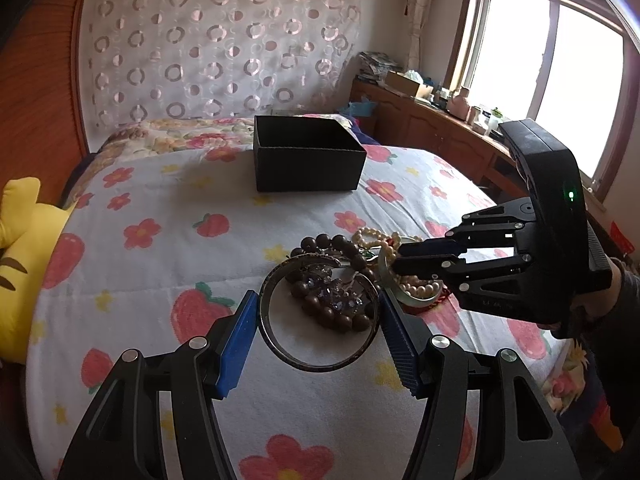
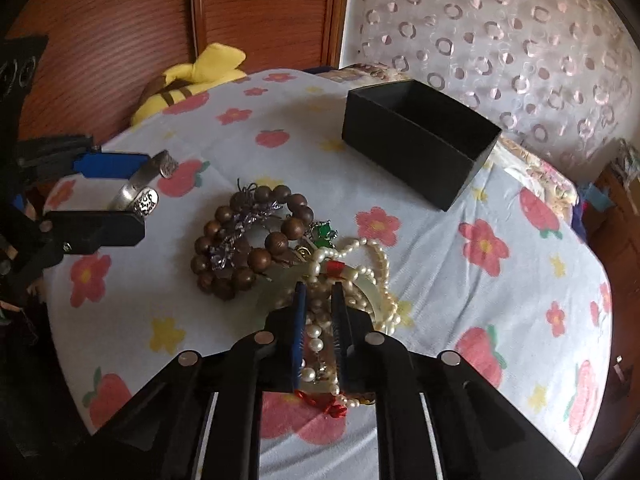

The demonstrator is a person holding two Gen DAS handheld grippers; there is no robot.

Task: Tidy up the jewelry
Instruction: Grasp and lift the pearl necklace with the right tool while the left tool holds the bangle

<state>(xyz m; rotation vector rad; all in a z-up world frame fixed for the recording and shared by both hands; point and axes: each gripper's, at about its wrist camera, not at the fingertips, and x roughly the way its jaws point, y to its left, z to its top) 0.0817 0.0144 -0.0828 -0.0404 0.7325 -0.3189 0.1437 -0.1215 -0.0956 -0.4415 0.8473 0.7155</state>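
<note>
The job is only just starting. The black box [image 1: 308, 156] is sitting open on the flowery bed cover [image 1: 160, 240] at about 12 o'clock from the pile, well apart from it, and as far as I can see nothing is lying inside it yet. All the jewelry is still heaped together on the bed: a brown bead bracelet [image 2: 248, 240], a sparkly purple piece [image 2: 240, 216] lying in the middle of it, a tiny green charm [image 2: 326, 234], a pale green bangle [image 1: 404, 292] and a pearl string [image 2: 360, 272]. The left gripper [image 1: 316, 344] is holding its fingers wide apart around a silver bangle [image 1: 316, 320]; the blue pads look like they are touching its two sides, but I cannot tell if they are squeezing hard. The right gripper [image 2: 320, 336] is closing its fingers nearly together on the pearl string, with pearls showing in the thin gap between them. So two pieces are being picked, and everything still needs to go in the box. The left view is showing the silver bangle as a full ring and a sunny window [image 1: 552, 72] at 2 o'clock. The right view is showing into the box and the stamped ends of the bangle, plus a yellow stuffed toy [image 2: 192, 80] at 10 o'clock.
</note>
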